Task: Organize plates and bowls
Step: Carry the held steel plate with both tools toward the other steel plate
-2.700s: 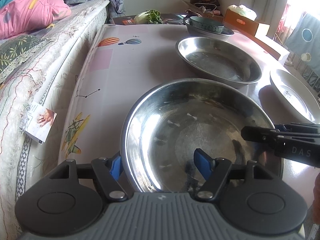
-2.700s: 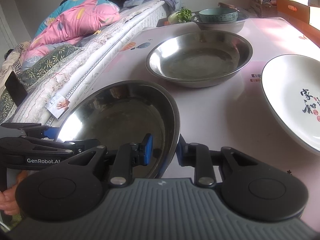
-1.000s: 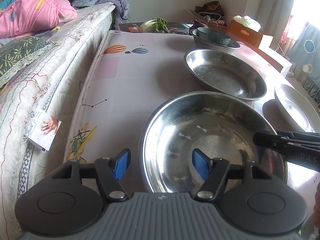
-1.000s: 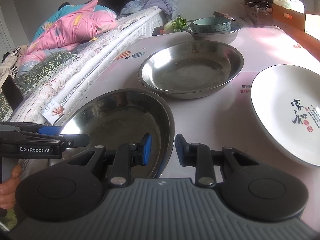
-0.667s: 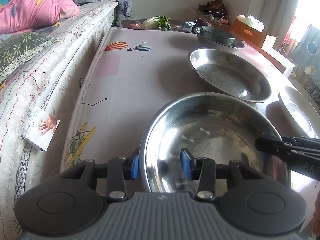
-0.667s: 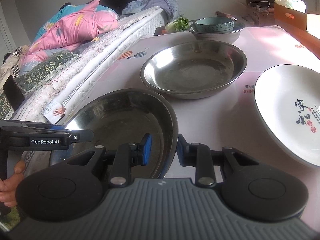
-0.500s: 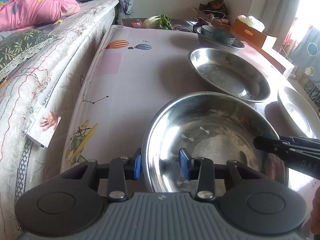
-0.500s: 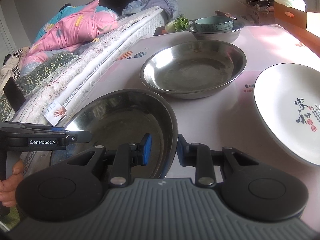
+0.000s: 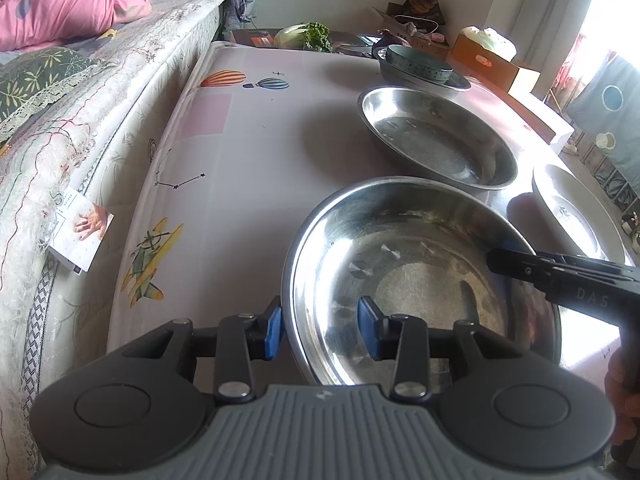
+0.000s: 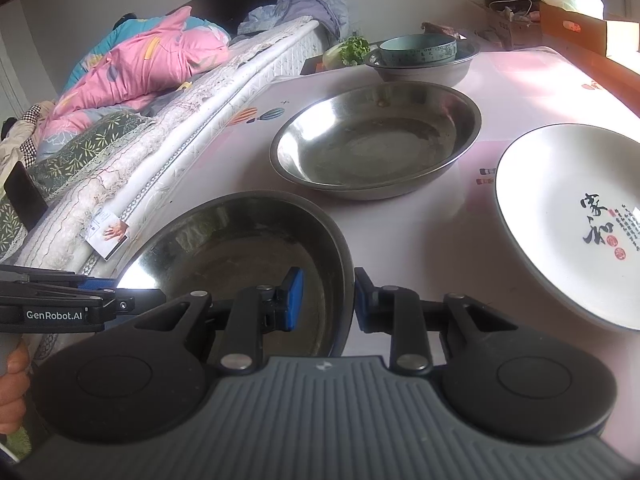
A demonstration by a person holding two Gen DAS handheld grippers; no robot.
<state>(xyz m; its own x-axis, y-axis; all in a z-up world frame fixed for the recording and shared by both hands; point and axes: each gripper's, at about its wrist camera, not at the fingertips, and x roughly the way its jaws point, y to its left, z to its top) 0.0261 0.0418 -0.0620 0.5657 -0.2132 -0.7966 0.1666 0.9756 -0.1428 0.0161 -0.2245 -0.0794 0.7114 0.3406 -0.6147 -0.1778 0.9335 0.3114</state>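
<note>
A wide steel basin sits at the near end of the table, held from both sides. My left gripper is shut on its left rim, one blue pad outside and one against the inner wall. My right gripper is shut on the basin's right rim. Each gripper's fingers show in the other's view: the right one's and the left one's. A second steel basin stands just beyond. A white plate with black characters lies to the right.
At the far end a teal bowl rests inside a steel bowl. The table has a pink printed cloth. A bed runs along its left edge, with a card tucked there. A cardboard box and greens lie behind.
The left gripper's jaws, wide apart a second ago, have closed onto the near basin's left rim. The right gripper has kept its hold and place.
</note>
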